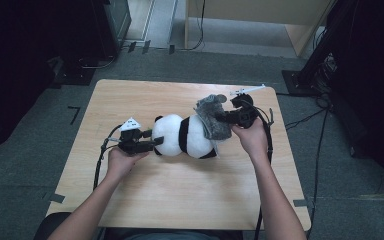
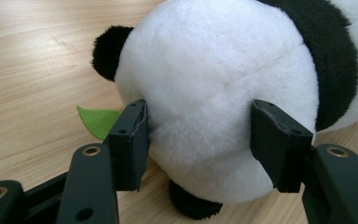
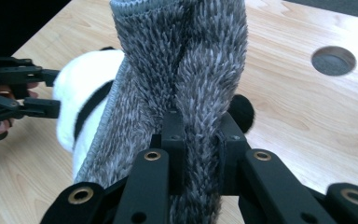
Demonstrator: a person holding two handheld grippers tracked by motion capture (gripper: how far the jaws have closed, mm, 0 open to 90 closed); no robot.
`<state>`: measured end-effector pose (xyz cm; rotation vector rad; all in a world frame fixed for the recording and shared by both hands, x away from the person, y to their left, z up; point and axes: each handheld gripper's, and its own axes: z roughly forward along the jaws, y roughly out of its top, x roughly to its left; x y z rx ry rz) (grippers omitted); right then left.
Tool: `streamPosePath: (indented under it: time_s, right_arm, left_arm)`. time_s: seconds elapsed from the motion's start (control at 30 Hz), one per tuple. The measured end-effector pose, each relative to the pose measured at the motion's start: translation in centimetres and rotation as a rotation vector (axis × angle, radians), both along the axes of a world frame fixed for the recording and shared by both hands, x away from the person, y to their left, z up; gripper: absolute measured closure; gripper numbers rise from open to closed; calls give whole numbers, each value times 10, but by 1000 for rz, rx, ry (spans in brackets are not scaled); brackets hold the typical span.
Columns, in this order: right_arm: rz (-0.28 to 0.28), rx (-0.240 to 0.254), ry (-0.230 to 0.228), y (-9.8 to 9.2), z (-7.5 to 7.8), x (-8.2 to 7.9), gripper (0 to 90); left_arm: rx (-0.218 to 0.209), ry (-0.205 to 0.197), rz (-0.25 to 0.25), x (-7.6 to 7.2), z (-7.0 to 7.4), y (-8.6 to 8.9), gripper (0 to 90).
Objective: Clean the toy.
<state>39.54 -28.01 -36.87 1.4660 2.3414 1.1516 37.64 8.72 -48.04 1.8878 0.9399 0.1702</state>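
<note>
Left gripper (image 1: 156, 142): jaws clamped on the round white head end of the black-and-white plush panda (image 1: 185, 136), pads pressed into the fur on both sides, pinning it. Panda lies on its side at mid-table on the light wooden table (image 1: 180, 195), head left, body running right. A small green felt leaf (image 2: 98, 120) pokes out beside the head in the left gripper view.

Right gripper (image 1: 219, 119): jaws pinched tight on a fold of the shaggy grey cloth (image 1: 213, 116), held bunched and raised over the panda's right end, its lower edge draped against the body.

Progress, my read: about halfway through covering the toy. Both grips are set and the cloth meets the right end. Left to do: draw the cloth leftward across body and head, then release both.
</note>
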Motion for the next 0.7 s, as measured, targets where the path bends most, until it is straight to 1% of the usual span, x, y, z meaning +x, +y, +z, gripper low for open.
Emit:
streamPosePath:
  time_s: [0.1, 0.2, 0.27, 0.37, 0.43, 0.53, 0.63, 0.7]
  right_arm:
    - [-17, -1, 5, -7, -2, -1, 783]
    - [-29, -1, 2, -13, -1, -2, 785]
    - [-27, 10, -9, -15, 4, -5, 788]
    - [-14, 33, -35, -14, 15, -11, 788]
    - [-3, 27, -52, -9, 24, -15, 788]
    - [40, 25, -85, 5, 40, -21, 788]
    - [96, 28, -105, 26, 51, -24, 788]
    - [137, 24, -115, 43, 55, -23, 788]
  left_arm:
    - [1, -1, 1, 0, 0, 0, 411]
    - [1, 0, 2, 0, 0, 0, 411]
    - [3, 0, 1, 0, 0, 0, 411]
    - [0, 0, 3, 0, 0, 0, 411]
    - [-1, 0, 3, 0, 0, 0, 411]
    - [-2, 2, 5, 0, 0, 0, 411]
    - [0, 1, 3, 0, 0, 0, 412]
    - [-1, 1, 3, 0, 0, 0, 411]
